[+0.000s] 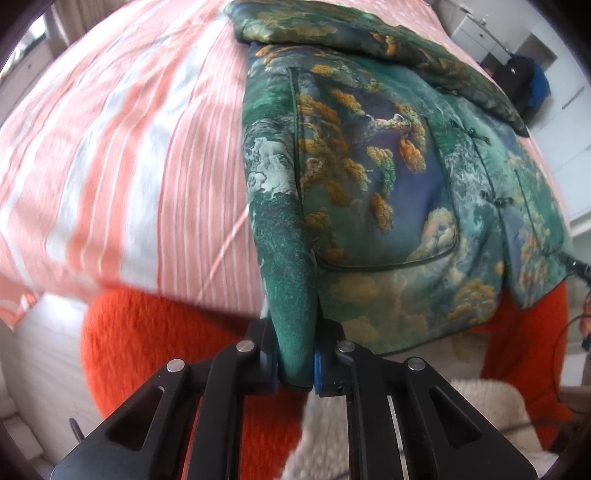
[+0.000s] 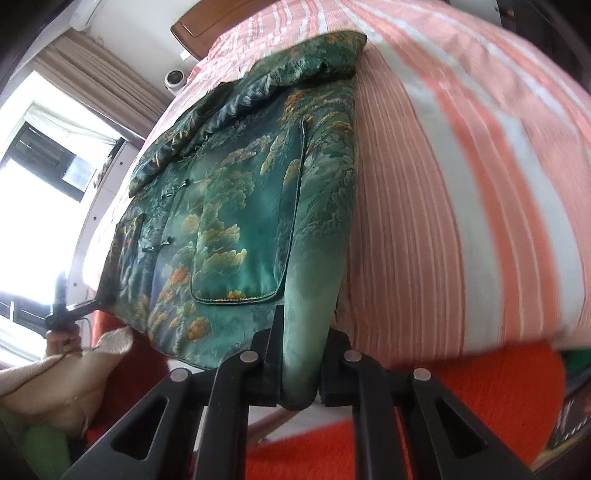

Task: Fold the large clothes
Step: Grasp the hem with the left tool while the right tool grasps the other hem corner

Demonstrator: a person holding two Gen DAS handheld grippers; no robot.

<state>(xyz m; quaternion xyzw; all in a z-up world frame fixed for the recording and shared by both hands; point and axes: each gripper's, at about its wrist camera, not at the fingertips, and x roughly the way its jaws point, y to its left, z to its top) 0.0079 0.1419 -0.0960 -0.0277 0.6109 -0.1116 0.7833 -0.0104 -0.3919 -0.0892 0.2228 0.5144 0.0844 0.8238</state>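
A padded green jacket (image 1: pixel 369 166) printed with golden trees lies front-up on the bed, its knot buttons fastened and one sleeve (image 1: pixel 388 40) folded across the top. My left gripper (image 1: pixel 295 369) is shut on the hem corner at the jacket's near left side. In the right wrist view the same jacket (image 2: pixel 240 203) stretches away, and my right gripper (image 2: pixel 301 373) is shut on the opposite hem corner. The other gripper (image 2: pixel 70 308) shows at the left of that view, held by a hand at the far hem corner.
A pink-and-white striped bedspread (image 1: pixel 129 166) covers the bed under the jacket. A fluffy orange fabric (image 1: pixel 129 350) hangs below the bed edge, with a cream sleeve (image 2: pixel 55 369) beside it. Wooden headboard (image 2: pixel 207 29) at the far end, window (image 2: pixel 29 206) left, white cabinets (image 1: pixel 480 33) right.
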